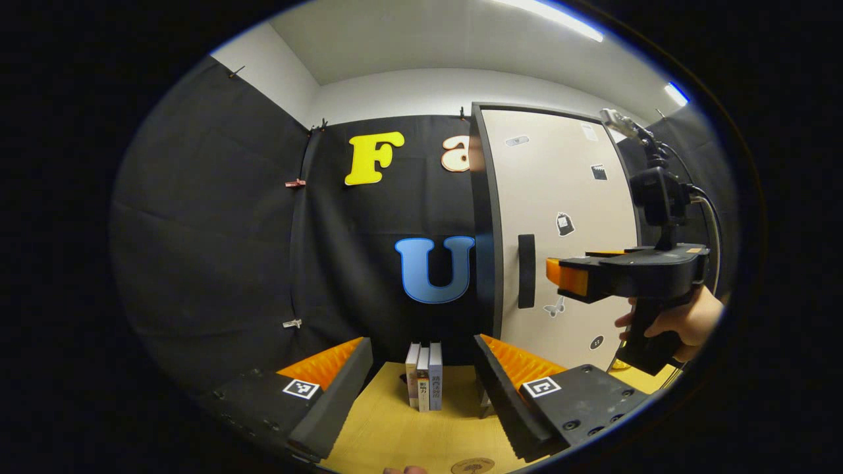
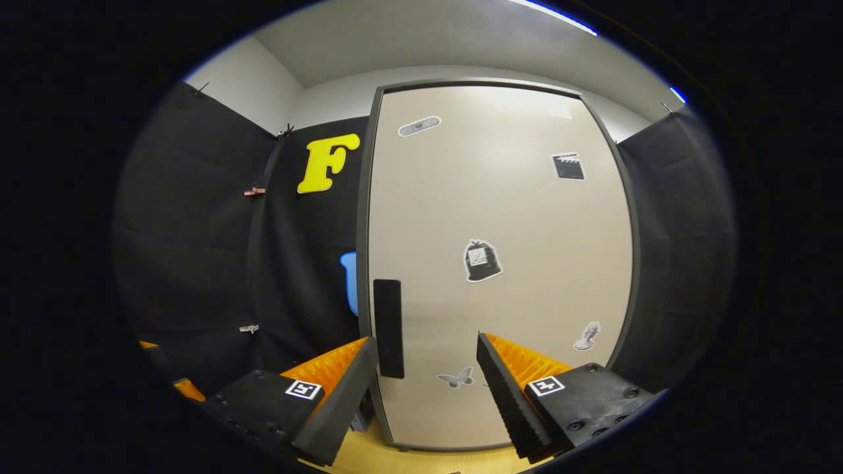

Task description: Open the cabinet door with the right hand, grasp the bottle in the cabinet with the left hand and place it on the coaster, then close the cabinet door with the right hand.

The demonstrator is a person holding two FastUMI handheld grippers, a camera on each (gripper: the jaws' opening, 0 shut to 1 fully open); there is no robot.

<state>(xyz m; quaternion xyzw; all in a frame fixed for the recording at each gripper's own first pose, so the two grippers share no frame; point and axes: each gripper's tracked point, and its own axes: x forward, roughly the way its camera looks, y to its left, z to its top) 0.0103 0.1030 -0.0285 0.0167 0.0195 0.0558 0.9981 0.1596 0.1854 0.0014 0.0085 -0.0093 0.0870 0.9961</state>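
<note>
The cabinet (image 2: 500,263) is the largest thing in the booth, a tall unit standing on the wooden table (image 1: 395,428) at the right of the left gripper view. Its pale cabinet door (image 2: 527,217) is closed, framed by a dark edge and dotted with small stickers. A dark vertical handle (image 2: 388,328) sits near the door's left edge, about halfway up.

In the right gripper view the right tongs (image 2: 427,388) face the door head-on, spread wide with nothing between the fingers. The handle stands just above and slightly inside the left finger, apart from it. The left gripper view shows the same right tongs (image 1: 560,276) from the side, held by a hand (image 1: 678,322), with the fingertips near the handle (image 1: 526,271) but not touching it.

The left tongs (image 1: 421,388) hover low over the table, likewise spread wide and holding nothing. Between the fingers and farther back, three books (image 1: 424,376) stand upright, side by side, just left of the cabinet's base.

A round coaster (image 1: 473,466) lies on the table at the bottom edge of the left gripper view, closer to the camera than the fingertips and slightly to the right. With the door closed, the bottle cannot be seen.
</note>
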